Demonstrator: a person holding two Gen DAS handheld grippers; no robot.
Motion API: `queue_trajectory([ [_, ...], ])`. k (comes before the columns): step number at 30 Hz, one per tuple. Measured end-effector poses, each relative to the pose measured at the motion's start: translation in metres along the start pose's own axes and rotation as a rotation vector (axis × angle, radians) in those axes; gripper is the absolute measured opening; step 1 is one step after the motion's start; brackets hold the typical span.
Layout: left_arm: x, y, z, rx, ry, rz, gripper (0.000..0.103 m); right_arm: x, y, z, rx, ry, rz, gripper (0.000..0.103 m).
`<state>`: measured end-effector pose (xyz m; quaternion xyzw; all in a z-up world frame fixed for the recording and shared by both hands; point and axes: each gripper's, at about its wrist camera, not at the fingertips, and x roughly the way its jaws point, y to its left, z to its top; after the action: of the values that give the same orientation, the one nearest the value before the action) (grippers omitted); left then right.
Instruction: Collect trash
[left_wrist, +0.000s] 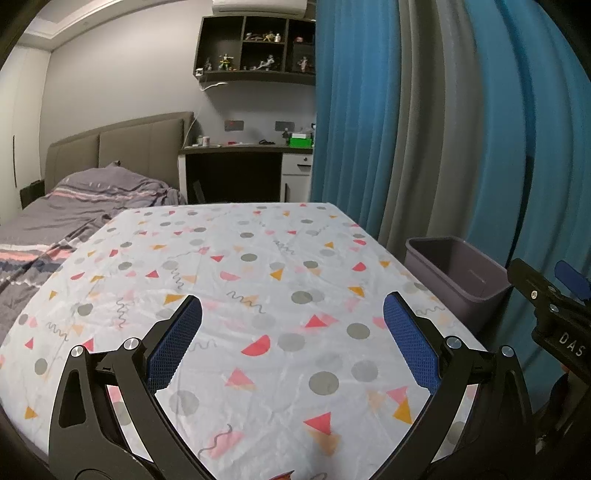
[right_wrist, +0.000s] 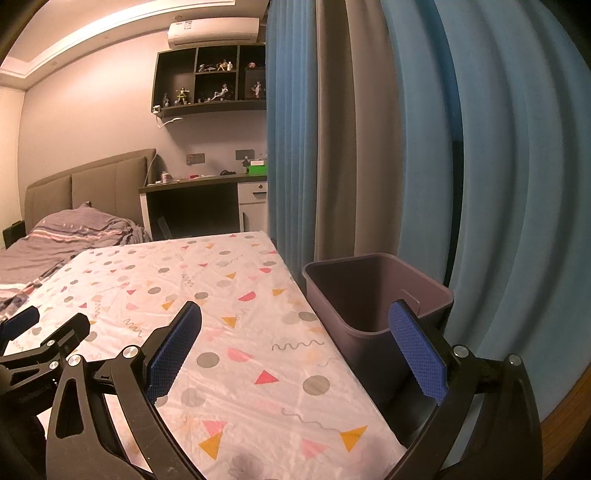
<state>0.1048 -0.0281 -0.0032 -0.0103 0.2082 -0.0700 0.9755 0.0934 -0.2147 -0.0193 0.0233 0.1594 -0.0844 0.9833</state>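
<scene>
A purple-grey trash bin (right_wrist: 369, 295) stands off the table's right edge; the left wrist view shows the bin (left_wrist: 458, 273) at its right side. I see nothing inside it. My left gripper (left_wrist: 291, 306) hangs open above the patterned tablecloth (left_wrist: 258, 258), with nothing between its blue pads (left_wrist: 173, 347). My right gripper (right_wrist: 295, 314) is open too, straddling the table's right edge, its right fingertip (right_wrist: 413, 343) in front of the bin's near rim. No loose trash shows on the cloth in either view. Part of the right gripper's body (left_wrist: 554, 314) appears at the far right of the left view.
Blue and grey curtains (right_wrist: 406, 147) hang right behind the bin. A bed (left_wrist: 74, 206) with a striped grey cover lies to the left of the table. A desk (left_wrist: 240, 151) and a wall shelf (left_wrist: 258, 48) with figurines stand at the far wall.
</scene>
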Motion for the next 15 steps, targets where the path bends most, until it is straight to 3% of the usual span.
queue_trajectory([
  [15, -0.0001, -0.0006, 0.0003, -0.001, 0.0, 0.0, 0.097, -0.0002, 0.0002, 0.0001, -0.001, -0.004, 0.0, 0.097],
])
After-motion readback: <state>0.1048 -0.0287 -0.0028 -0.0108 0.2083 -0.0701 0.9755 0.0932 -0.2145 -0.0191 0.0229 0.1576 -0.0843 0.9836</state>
